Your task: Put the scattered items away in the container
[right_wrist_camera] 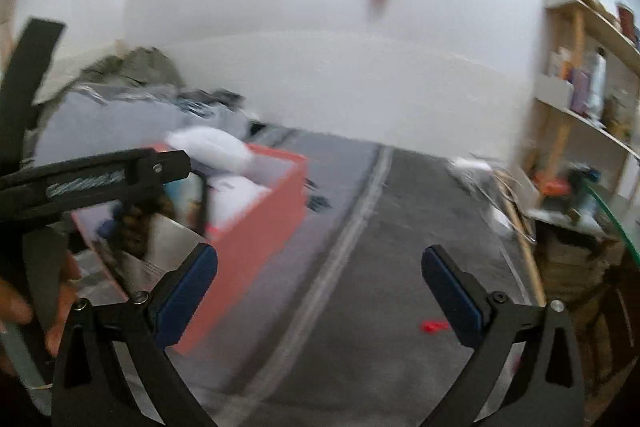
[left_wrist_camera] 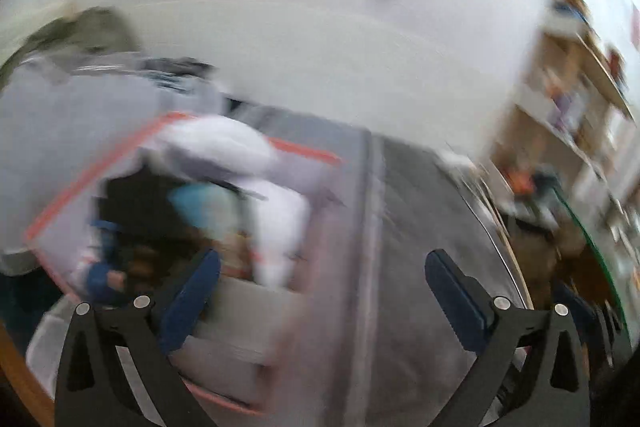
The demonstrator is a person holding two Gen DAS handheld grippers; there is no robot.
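**Both claws wide and empty beside the pink box**

Left wrist view. Heavy motion blur throughout. Left gripper (left_wrist_camera: pixel 322 291) has its jaws spread wide, blue pads far apart, nothing between them; only grey carpet (left_wrist_camera: pixel 420 195) shows in the gap. The pink container (left_wrist_camera: pixel 100 163) sits at about 9 o'clock from the claw, its near wall passing behind the left pad. Inside it: a white soft bundle (left_wrist_camera: pixel 224 143) piled at the far side, a light blue item (left_wrist_camera: pixel 200 203) in the middle, dark and brown items lower down, too smeared to name. A pale stripe (left_wrist_camera: pixel 372 227) runs through the carpet from 12 to 6 o'clock. Wooden shelving (left_wrist_camera: pixel 568 99) at 2 o'clock, contents blurred.

Right wrist view. Right gripper (right_wrist_camera: pixel 320 291) likewise stands fully apart, pads clear of everything, carpet beneath. The container lies at 10 o'clock, its pink side wall (right_wrist_camera: pixel 256 219) just behind the left pad; white bundle visible over the rim. The other gripper's black frame (right_wrist_camera: pixel 92 175) reaches over the box from 9 o'clock, with a hand (right_wrist_camera: pixel 24 303) at the lower left edge. A small red item (right_wrist_camera: pixel 432 326) lies on the carpet at 4 o'clock, just beside the right pad, well apart from the box. Grey clothing heap (right_wrist_camera: pixel 132 71) against the wall at 11 o'clock.
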